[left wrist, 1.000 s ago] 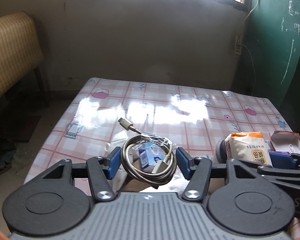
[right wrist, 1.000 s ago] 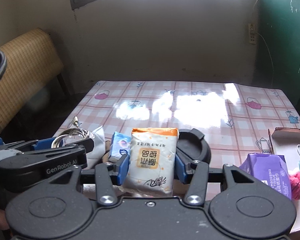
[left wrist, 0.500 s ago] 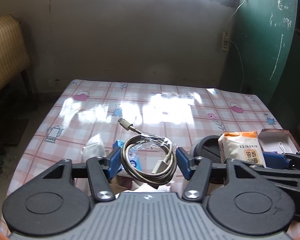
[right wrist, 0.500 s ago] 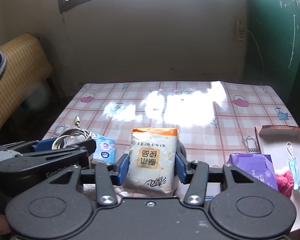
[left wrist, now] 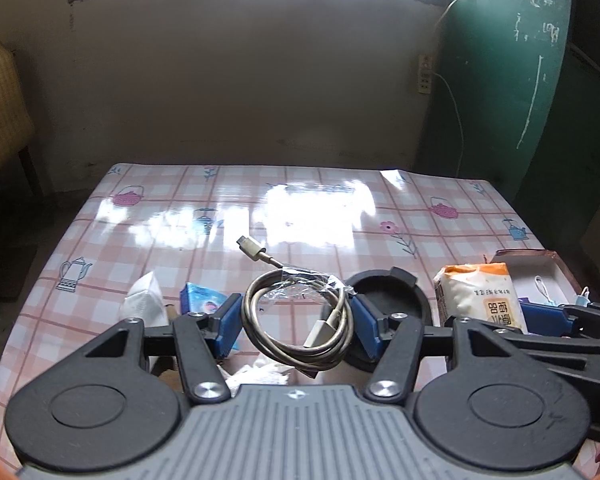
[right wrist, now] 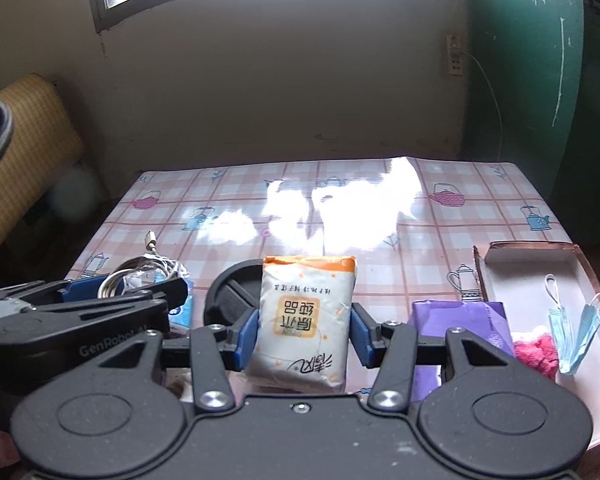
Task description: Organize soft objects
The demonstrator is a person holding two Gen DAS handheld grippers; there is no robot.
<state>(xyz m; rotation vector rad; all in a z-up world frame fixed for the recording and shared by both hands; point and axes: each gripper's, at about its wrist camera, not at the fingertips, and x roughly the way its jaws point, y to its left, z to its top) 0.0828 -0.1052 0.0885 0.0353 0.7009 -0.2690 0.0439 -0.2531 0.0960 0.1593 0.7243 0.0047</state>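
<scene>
Left wrist view: the left gripper (left wrist: 296, 322) carries a coiled cable (left wrist: 298, 320), jaws closed narrow on either side of the coil. Against the earlier frames the load now rides higher; more of the bench (left wrist: 300, 216) shows under the coil, and a white pouch (left wrist: 146, 302), a blue packet (left wrist: 204, 298) and a black round lid (left wrist: 384, 300) are newly exposed at 9, 10 and 2 o'clock of it. Judgement: both items are lifted clear and in transit, not yet sorted. Crumpled white material below the coil cannot be identified.

Right wrist view: the right gripper (right wrist: 304, 338) holds an orange-topped tissue pack (right wrist: 306, 320) upright, jaws pressed to its two sides. The pack sits higher above the bench than before. At 3 o'clock an open box (right wrist: 540, 252) holds blue face masks (right wrist: 576, 328) and something pink (right wrist: 538, 350); a purple pack (right wrist: 460, 316) lies just beside it, its lower part cut off by the gripper. The box is the likely destination. The blue packet is largely hidden behind the left gripper.
</scene>
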